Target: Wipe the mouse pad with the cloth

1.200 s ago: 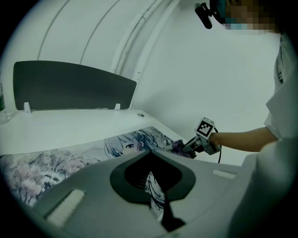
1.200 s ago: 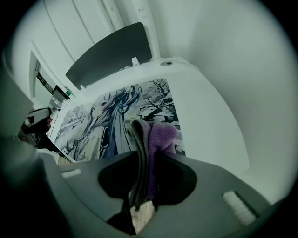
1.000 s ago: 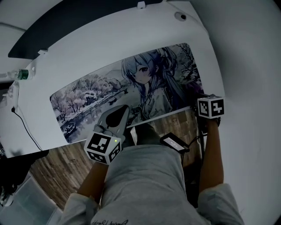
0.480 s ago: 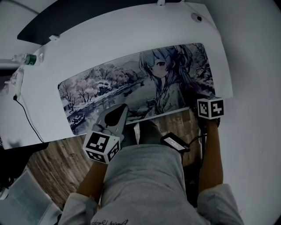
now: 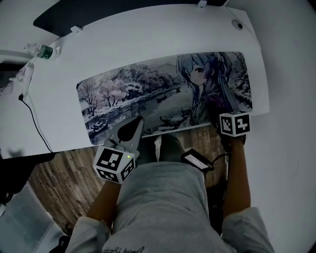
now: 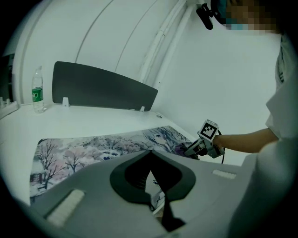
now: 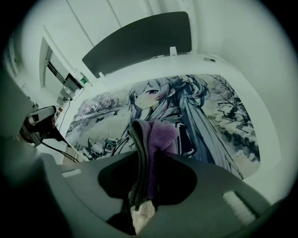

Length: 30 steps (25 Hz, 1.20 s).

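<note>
Purple and grey cloth (image 7: 156, 135) is pinched between the fingers of the right gripper (image 7: 148, 155) and bunches up past their tips. It rests on the mouse pad (image 5: 148, 94), close to the pad's near edge at its right end, over the printed figure.

The left gripper (image 5: 138, 120) hovers at the pad's near edge, a little left of the pad's middle. Its fingers are closed tip to tip with nothing between them. The two grippers are well apart along that edge, and the stretch of pad between them is uncovered.

The pad lies long and slightly slanted on a white surface (image 5: 148, 39). Its near edge runs just beside the surface's near edge, so there is hardly any margin on that side. Beyond the pad's far edge there is a broad band of bare white. Left of the pad lies another wide bare area, crossed by a thin black cable (image 5: 34, 123). The pad's right end comes near the surface's right edge. A small round fitting (image 5: 238, 24) sits past the pad's far right corner.

A dark upright panel (image 5: 98, 12) closes off the surface behind the pad, with pale walls behind it. Wood-patterned floor (image 5: 64, 173) shows on the near side of the pad, under the person's arms.

By count there are one pad, one cloth, two grippers, one cable, one panel, and one clear bottle (image 5: 43, 51) with a green label. The bottle stands beyond the pad's far left corner, well clear of the pad.
</note>
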Motion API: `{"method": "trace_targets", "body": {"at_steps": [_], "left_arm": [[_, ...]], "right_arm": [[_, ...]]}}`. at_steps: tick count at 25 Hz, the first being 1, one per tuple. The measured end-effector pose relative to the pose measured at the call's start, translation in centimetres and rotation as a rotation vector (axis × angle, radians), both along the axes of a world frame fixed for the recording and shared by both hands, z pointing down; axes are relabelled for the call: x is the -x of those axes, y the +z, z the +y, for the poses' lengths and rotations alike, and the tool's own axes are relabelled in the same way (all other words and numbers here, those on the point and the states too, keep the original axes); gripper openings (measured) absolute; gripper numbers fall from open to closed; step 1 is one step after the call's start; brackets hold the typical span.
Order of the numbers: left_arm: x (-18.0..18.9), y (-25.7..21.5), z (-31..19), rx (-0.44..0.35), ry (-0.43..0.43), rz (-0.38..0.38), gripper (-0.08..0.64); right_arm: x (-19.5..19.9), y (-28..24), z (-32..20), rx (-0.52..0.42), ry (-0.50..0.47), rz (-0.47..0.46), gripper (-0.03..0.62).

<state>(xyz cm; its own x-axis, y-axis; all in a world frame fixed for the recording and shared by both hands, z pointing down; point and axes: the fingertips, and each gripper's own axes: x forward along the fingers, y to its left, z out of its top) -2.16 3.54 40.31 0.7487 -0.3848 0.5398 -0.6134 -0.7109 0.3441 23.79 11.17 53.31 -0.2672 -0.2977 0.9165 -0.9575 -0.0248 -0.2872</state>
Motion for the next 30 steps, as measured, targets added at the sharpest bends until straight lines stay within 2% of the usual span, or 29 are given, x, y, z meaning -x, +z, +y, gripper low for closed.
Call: {"method": "trace_targets", "body": {"at_steps": [21, 30], "left_arm": [[10.8, 0.9, 0.6, 0.000, -0.080, 0.005, 0.013], [16.0, 1.1, 0.6, 0.005, -0.151, 0.010, 0.013]], "right_arm": [[13.5, -0.2, -2.0, -0.023, -0.096, -0.069, 0.097], [19.7, -0.4, -2.7, -0.009, -0.172, -0.102, 0.097]]}}
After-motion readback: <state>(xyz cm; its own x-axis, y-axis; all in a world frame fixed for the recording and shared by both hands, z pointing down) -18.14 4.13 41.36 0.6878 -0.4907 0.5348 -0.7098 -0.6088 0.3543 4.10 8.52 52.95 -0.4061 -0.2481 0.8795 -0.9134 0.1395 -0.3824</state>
